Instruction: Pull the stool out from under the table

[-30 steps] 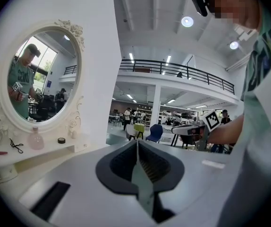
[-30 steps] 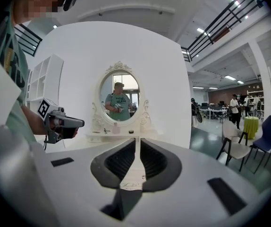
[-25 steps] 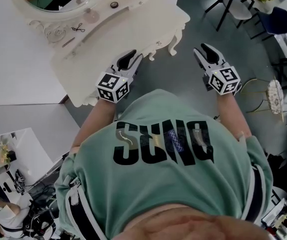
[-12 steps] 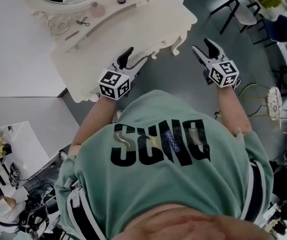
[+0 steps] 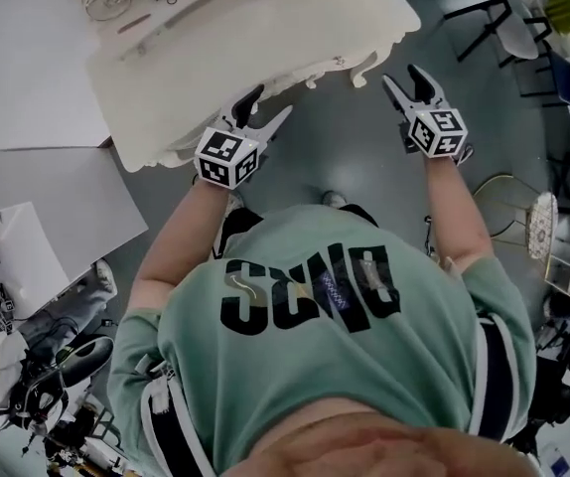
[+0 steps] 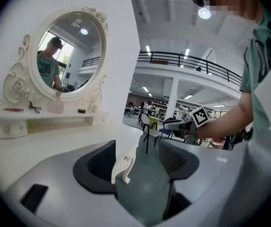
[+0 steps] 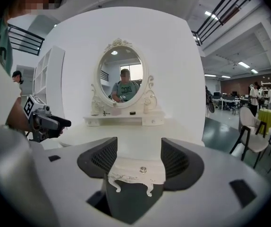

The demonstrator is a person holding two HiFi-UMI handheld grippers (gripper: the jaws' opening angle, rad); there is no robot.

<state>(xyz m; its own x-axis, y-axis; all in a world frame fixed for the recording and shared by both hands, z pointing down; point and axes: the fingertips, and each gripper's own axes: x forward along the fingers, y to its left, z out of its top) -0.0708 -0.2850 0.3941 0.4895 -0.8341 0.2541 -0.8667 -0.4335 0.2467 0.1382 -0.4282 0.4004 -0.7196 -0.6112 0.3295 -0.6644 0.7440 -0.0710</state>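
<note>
The white dressing table (image 5: pixel 265 38) with carved legs stands in front of me; no stool shows in any view. My left gripper (image 5: pixel 268 105) hangs open at the table's front edge, over its left part. The left gripper view frames one carved table leg (image 6: pixel 123 167) between its jaws, well beyond them. My right gripper (image 5: pixel 404 76) is open beside the table's right corner, above grey floor. The right gripper view looks at the table's scalloped apron (image 7: pixel 136 170). Both pairs of jaws have just been opening, with nothing between them.
An oval mirror (image 7: pixel 121 79) and a shelf of small items top the table. Black-legged chairs (image 5: pixel 494 13) stand at the far right, and a gold wire stand (image 5: pixel 538 212) is near my right arm. A white wall (image 5: pixel 27 68) is to the left.
Both grippers have come down and their jaws have opened wider. The table now fills more of the head view, nearer the grippers.
</note>
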